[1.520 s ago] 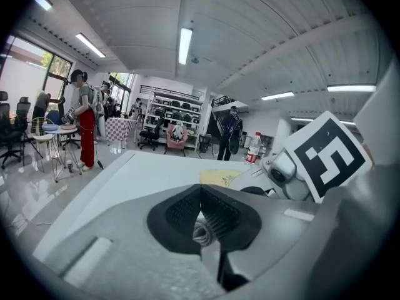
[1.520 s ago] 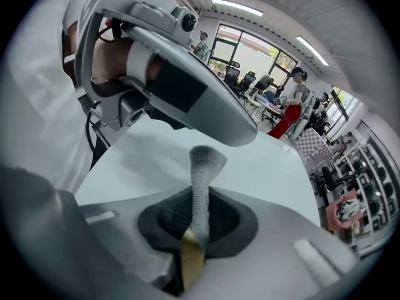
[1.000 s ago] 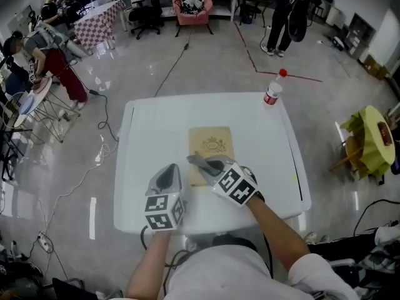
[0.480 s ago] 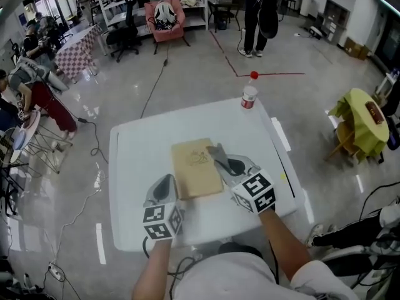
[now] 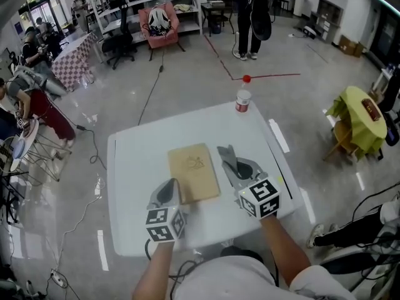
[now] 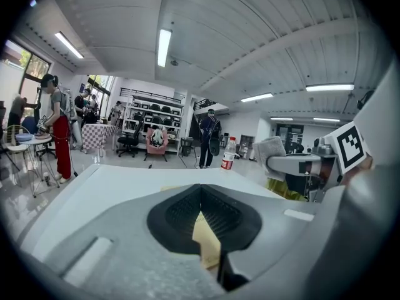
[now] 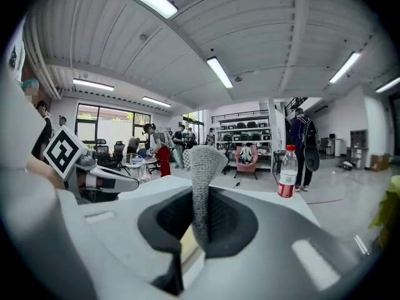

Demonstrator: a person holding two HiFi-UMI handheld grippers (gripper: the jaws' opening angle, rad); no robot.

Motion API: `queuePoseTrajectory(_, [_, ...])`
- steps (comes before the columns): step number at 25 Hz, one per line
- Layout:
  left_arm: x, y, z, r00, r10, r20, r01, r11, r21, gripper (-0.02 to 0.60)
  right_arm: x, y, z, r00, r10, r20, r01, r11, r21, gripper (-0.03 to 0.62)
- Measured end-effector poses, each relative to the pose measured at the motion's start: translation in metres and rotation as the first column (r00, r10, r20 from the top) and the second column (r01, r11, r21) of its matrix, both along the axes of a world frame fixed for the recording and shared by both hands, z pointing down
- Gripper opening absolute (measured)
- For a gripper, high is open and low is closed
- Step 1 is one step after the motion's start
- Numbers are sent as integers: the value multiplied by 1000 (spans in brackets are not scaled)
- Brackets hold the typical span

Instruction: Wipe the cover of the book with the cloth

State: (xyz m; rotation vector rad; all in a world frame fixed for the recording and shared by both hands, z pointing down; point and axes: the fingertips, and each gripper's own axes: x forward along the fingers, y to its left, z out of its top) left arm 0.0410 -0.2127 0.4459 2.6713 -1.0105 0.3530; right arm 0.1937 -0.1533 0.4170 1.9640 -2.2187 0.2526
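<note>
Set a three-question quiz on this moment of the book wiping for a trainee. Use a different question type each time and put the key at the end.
1. True or false: the grey cloth in the right gripper lies on the cover of the book.
2. What is the left gripper shut on? A. the book's near left corner B. the cloth C. nothing
3. Short answer: what stands upright near the far edge of the table?
Key: 1 false, the cloth is off to the book's right side; 2 A; 3 the red-capped bottle.
</note>
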Motion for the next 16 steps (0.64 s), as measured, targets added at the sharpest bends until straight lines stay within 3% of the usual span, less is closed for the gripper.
queuePoseTrajectory(16, [3, -3, 2, 1000, 5, 5, -5, 1000, -1, 6, -2, -5, 7, 1000, -14, -11, 14, 1000, -14, 29])
